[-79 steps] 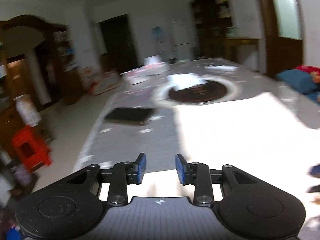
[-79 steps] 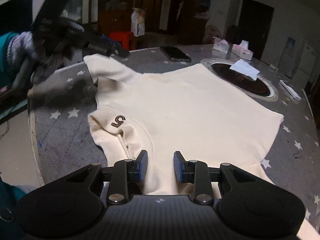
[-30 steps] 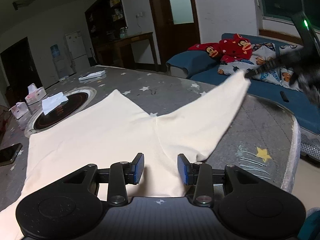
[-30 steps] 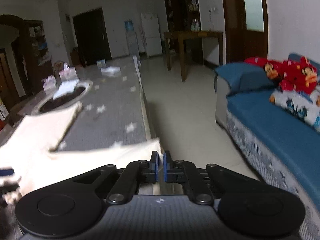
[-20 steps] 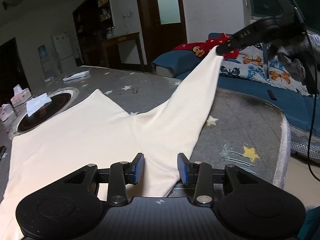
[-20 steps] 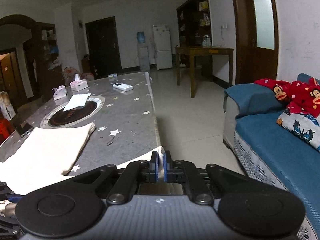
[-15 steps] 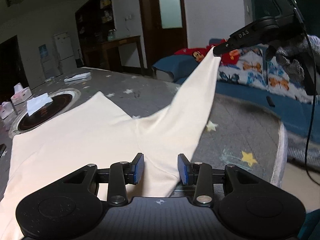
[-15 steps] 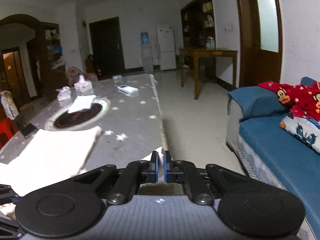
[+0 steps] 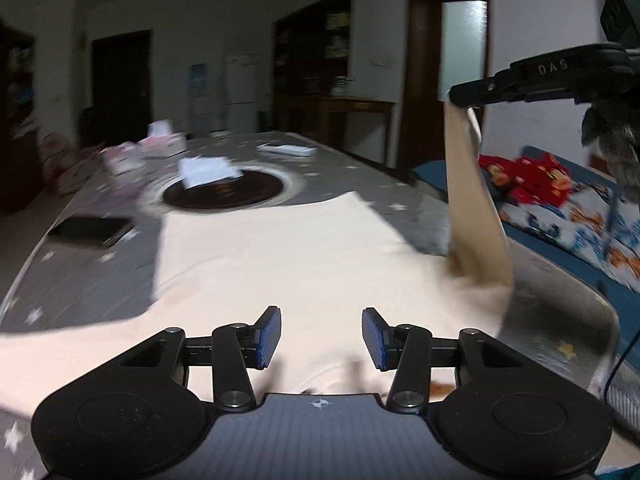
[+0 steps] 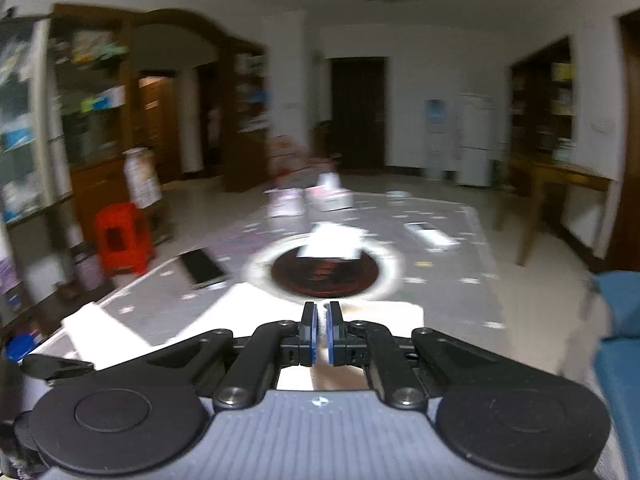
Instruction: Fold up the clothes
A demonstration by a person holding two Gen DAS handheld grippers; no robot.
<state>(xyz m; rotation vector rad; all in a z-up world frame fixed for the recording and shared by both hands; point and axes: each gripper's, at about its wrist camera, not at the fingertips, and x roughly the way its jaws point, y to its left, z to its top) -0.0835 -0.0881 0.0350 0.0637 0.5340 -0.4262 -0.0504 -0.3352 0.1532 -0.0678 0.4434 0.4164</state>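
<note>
Sleeve now lifted high at 2 o'clock, pinched by right gripper; cream shirt lies flat on table. Left gripper hovers at collar end, jaws just widening, empty. Sleeve fold-in likely next.

On the table, the sweater lies nearest; at 12 o'clock beyond it the inset cooktop, a phone at 10 o'clock.
</note>
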